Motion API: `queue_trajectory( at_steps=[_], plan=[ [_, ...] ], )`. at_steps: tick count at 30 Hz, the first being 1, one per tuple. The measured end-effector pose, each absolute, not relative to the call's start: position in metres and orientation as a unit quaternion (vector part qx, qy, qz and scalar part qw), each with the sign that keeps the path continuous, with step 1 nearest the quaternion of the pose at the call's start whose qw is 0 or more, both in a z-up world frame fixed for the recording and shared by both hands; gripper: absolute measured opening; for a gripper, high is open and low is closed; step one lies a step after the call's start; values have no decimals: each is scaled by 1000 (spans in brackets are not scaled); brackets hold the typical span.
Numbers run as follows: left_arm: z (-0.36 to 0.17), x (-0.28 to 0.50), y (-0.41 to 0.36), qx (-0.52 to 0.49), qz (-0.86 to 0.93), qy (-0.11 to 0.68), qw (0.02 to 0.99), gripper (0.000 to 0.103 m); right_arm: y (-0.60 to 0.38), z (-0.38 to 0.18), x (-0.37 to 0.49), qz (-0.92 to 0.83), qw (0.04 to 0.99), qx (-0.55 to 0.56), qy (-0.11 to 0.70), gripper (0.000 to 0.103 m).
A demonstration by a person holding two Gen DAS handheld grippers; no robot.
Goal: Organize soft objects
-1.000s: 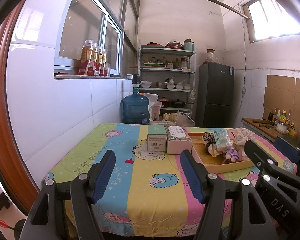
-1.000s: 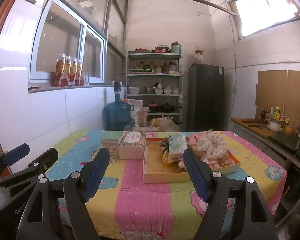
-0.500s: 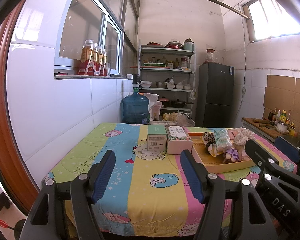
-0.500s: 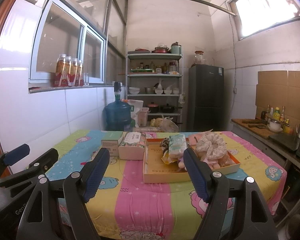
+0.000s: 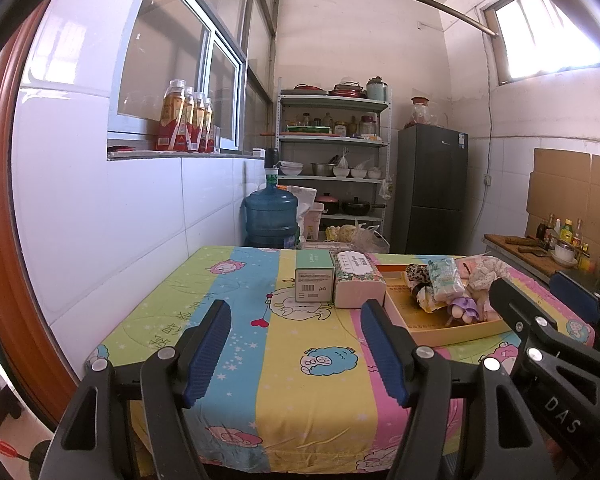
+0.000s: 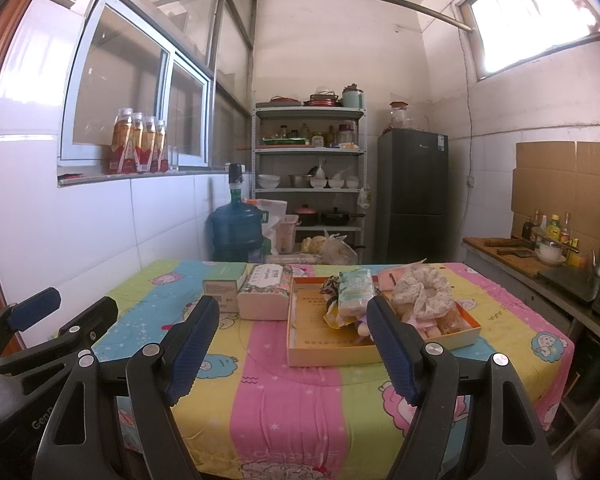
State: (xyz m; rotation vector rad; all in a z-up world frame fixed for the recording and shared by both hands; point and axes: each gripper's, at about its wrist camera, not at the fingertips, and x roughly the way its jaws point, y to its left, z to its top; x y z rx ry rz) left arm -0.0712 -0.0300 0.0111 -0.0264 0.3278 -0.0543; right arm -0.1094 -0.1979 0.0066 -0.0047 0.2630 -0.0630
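Nearest: left claw (image 5: pixel 296 354) held over the near edge of the surface (image 5: pixel 300 400), blue pads wide apart, nothing between them. Right claw (image 6: pixel 294 350) likewise spread and empty, held beside the left at about the same height; both aim along the tablecloth toward the items, likely a ready or rest pose, since neither is near enough to grip anything.

Mid-surface: shallow orange tray (image 6: pixel 332 350) sits right of centre. Soft things are piled in it: pale floral scrunchie (image 6: pixel 422 294) at its right end, a tissue pack (image 6: pixel 354 288) lying over a leopard-print piece (image 6: pixel 329 285), and a small purple soft item (image 5: pixel 464 306) near its front. Heaped loosely, overlapping, not sorted.

Just left of the tray, touching or nearly so: a soft tissue brick (image 6: pixel 264 294), with a green box (image 5: pixel 314 282) beside it; both are outside the tray.

This fits either soft items gathered into the tray, or a pile waiting to be taken out and laid in order. Cannot tell which.

Far: water jug (image 5: pixel 271 216), shelving (image 5: pixel 332 160), fridge (image 5: pixel 432 188).
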Motion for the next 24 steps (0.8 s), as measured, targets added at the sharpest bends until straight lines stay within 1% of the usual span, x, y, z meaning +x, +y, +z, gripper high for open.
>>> queue_trajectory(
  at_steps=[24],
  plan=[
    [6,-72,-23,-11,-37,162,986,67,-197,6,-109,-32,991,-2,131,77]
  ],
)
